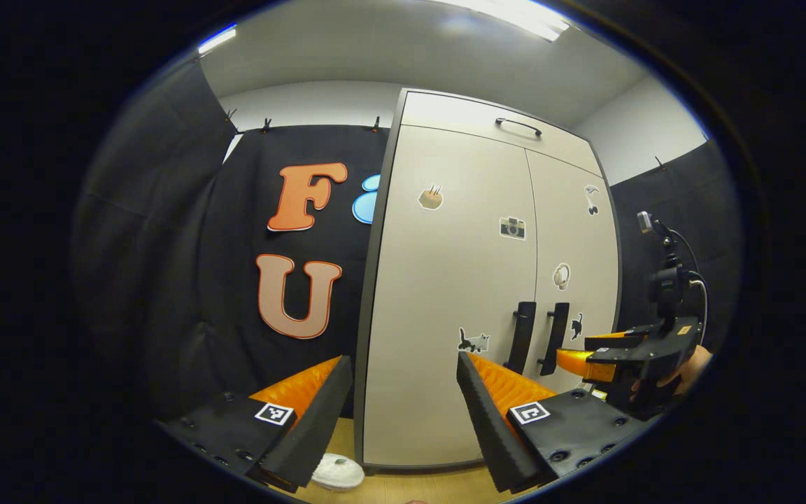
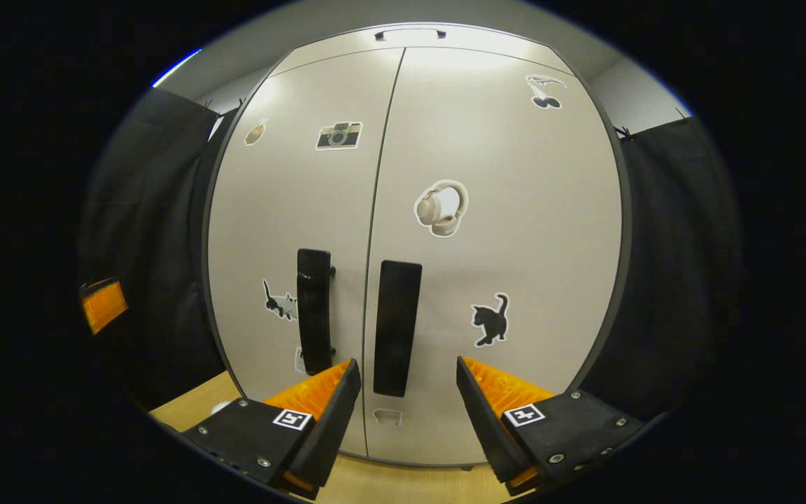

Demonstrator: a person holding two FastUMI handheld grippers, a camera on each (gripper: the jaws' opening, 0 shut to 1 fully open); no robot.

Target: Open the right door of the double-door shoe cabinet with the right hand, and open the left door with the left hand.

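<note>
A pale double-door shoe cabinet (image 2: 487, 140) with stickers stands in front of me, both doors closed. Its right door (image 2: 515, 238) carries a black vertical handle (image 2: 397, 326); the left door (image 2: 284, 210) has its own black handle (image 2: 313, 320). My right gripper (image 2: 406, 374) is open, a short way in front of the right handle, which sits between its fingers in the right gripper view. My left gripper (image 1: 403, 374) is open, farther back and left of the cabinet (image 1: 445, 280). The left handle (image 1: 522, 336) and right handle (image 1: 555, 337) show in the left gripper view, with the right gripper (image 1: 595, 353) near them, held by a hand (image 1: 690, 367).
Black cloth walls flank the cabinet on both sides. A top compartment with a thin handle (image 2: 409, 32) sits above the doors. The floor is light wood (image 2: 410, 486). A white shoe (image 1: 337, 471) lies on the floor by the cabinet's left corner.
</note>
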